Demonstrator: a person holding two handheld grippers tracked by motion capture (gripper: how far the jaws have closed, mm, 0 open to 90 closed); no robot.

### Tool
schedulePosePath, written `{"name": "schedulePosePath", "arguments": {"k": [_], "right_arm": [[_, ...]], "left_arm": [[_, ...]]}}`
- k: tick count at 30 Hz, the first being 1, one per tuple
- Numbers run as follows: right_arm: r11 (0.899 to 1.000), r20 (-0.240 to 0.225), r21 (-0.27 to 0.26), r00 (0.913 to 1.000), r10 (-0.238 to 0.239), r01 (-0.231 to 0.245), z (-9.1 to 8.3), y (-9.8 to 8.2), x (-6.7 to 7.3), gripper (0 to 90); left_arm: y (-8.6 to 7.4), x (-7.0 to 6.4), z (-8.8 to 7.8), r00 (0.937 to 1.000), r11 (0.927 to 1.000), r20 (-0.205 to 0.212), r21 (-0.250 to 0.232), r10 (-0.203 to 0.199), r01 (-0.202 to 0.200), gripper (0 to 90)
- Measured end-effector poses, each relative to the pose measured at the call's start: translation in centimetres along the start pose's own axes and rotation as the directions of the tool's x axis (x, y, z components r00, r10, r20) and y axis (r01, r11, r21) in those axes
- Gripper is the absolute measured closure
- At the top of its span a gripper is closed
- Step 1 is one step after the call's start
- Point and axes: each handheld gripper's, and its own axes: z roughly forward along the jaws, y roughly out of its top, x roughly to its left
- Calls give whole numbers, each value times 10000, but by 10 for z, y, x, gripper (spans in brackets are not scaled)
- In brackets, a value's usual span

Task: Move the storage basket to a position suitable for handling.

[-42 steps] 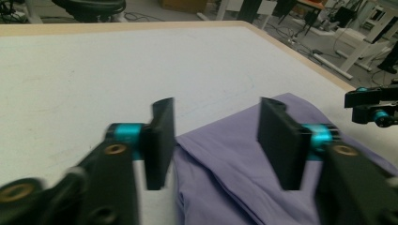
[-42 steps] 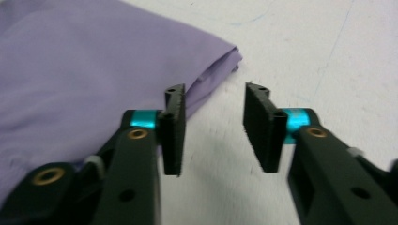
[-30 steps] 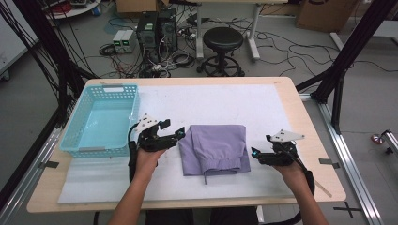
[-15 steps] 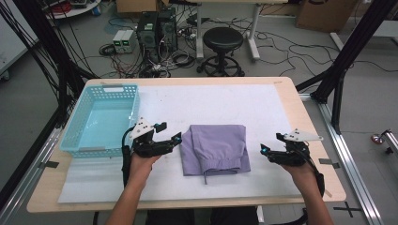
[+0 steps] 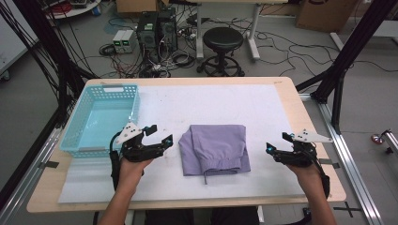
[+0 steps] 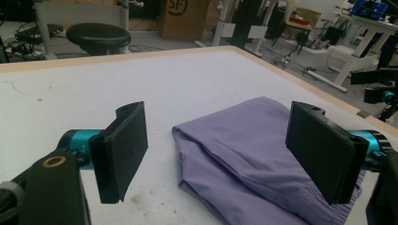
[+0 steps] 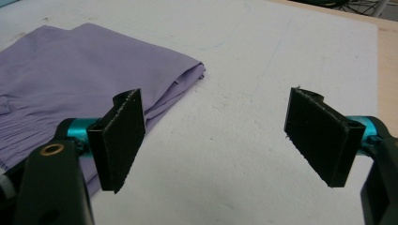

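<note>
Workshop floor behind the table: a black round stool (image 5: 221, 38), computer towers (image 5: 157, 29) and loose cables (image 5: 155, 63) are sitting beyond the far edge, with black frame posts (image 5: 345, 51) standing at both sides.

Surface: a wooden table (image 5: 300, 110) is carrying a white mat (image 5: 225, 103) that is covering most of its top.

Item 1, folded purple garment (image 5: 215, 149): it is lying flat near the middle of the mat, toward the person's side, folded into a rough rectangle with a short cord or tag, too small to identify, hanging off its near edge. In the left gripper view the garment (image 6: 253, 159) is lying ahead of the jaws and low between them, not touched by either pad. In the right gripper view the garment (image 7: 70, 79) is lying off to the left, partly behind the left jaw.

Item 2, light blue plastic basket (image 5: 75, 136): it is standing at the mat's left edge, well apart from the garment.

Item 3, left gripper (image 5: 160, 135): it is hovering just left of the garment, pointing toward it; its jaws have just been opening further and are standing wide apart, gripping nothing.

Item 4, right gripper (image 5: 277, 143): it is hovering to the right of the garment, apart from it, jaws spread wide over bare mat, holding nothing.
</note>
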Motion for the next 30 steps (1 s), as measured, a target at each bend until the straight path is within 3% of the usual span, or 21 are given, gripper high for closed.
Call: {"name": "schedulePosePath", "arguments": {"k": [11,18,26,30], "right_arm": [[9997,-119,-216,9999,64,-67,-4,1,1,209],[9992,-147,-348,9997,195,-200,-6,-1,-1,210],[9983,-128,-552,9998,171,-178,-8,-1,0,210],[9985,-97,-515,9998,156,-161,-8,-2,0,210]], "left_arm": [[6,19,-37,9975,9995,-707,-305,80,-101,212],[13,31,-59,9914,9962,-1141,-517,639,-701,212],[20,56,-85,9852,9975,-1708,-641,172,-286,212],[16,68,-96,9778,9983,-2096,-553,72,-192,212]]}}
